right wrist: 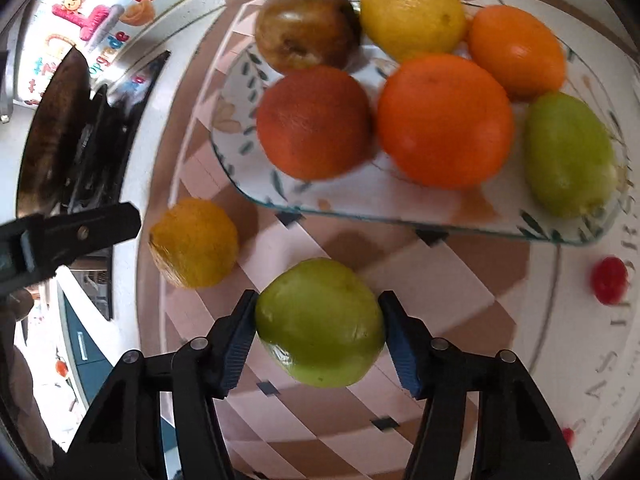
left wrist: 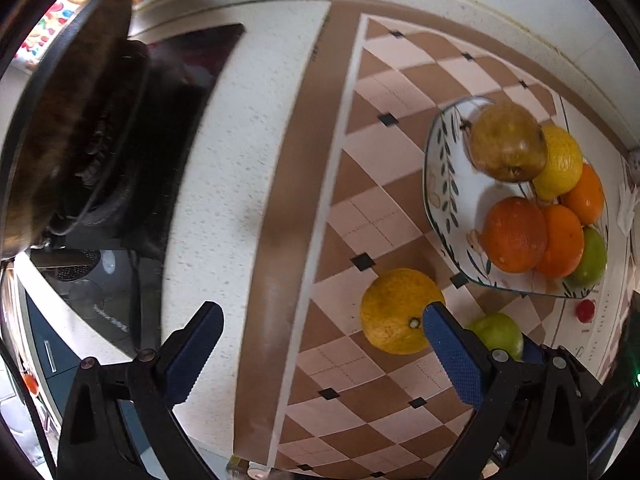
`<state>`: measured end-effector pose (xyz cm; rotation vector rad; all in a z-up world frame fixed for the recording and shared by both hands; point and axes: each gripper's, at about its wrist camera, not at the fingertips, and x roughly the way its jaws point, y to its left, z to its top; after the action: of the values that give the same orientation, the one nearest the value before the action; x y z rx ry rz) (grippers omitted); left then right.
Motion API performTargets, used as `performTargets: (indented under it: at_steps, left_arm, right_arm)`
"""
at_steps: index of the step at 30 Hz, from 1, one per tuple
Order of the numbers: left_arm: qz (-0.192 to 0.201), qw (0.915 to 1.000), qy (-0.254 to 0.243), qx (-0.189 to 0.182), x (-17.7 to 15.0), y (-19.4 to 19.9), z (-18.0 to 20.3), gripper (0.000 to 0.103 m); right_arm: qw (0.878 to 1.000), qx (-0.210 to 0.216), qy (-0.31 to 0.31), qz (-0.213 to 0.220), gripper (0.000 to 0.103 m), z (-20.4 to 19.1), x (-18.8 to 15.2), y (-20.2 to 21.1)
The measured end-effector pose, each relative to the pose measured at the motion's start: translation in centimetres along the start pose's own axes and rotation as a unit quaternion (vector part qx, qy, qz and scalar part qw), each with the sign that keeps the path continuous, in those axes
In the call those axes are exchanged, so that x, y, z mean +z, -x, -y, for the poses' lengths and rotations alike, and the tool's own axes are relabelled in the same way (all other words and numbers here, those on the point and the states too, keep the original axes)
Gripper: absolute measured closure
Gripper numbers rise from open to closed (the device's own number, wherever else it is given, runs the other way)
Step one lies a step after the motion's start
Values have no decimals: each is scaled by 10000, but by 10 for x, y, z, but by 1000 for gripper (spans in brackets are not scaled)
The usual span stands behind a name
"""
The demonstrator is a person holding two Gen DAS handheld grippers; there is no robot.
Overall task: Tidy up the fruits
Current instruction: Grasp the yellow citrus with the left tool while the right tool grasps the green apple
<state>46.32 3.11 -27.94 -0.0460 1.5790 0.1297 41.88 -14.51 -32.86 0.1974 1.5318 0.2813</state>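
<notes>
Right wrist view shows our right gripper (right wrist: 318,322) with its pads against both sides of the green apple (right wrist: 320,322) at lower centre; the fingers look closed on it, about half spread, though we cannot tell whether the apple has left the mat (right wrist: 440,280). Above it, across the upper right, sits the glass dish (right wrist: 360,200) holding a brown pear, a lemon, three oranges and a green fruit. One loose yellow orange (right wrist: 195,242) lies on the mat at centre left, just beside the apple but apart from it. Left wrist view has our left gripper (left wrist: 322,352) wide open and holding nothing, its right pad just in front of that yellow orange (left wrist: 400,310) at lower centre-right. We judge the apple is bound for the dish: we should keep the squeeze gentle and centred, lift clear of the rim, and aim for the bare patch at the dish's lower left edge, so the piled fruit does not roll.
</notes>
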Motion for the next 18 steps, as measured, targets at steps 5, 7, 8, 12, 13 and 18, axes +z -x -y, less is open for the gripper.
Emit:
performTargets:
  at_steps: [5, 7, 8, 12, 13, 18]
  left_arm:
    - [-200, 9992, -212, -274, 0, -16, 16, 1]
    - [-253, 9985, -341, -333, 0, -22, 24, 1]
    - [-268, 9981, -442, -343, 1, -26, 30, 1]
    - [-216, 9959, -854, -220, 2, -37, 52, 6]
    - [-145, 9949, -985, -169, 1, -37, 59, 10]
    - [2, 9907, -1360, 84, -10, -34, 80, 47]
  right_arm:
    - [9994, -157, -294, -121, 40, 38, -19, 13]
    - [9989, -190, -404, -127, 40, 50, -26, 16]
    - [9987, -197, -447, -118, 40, 55, -28, 18]
    - [9976, -230, -641, -84, 40, 75, -38, 24]
    - [9974, -220, -689, -77, 40, 80, -40, 25]
    - [9964, -121, -829, -95, 40, 95, -43, 30]
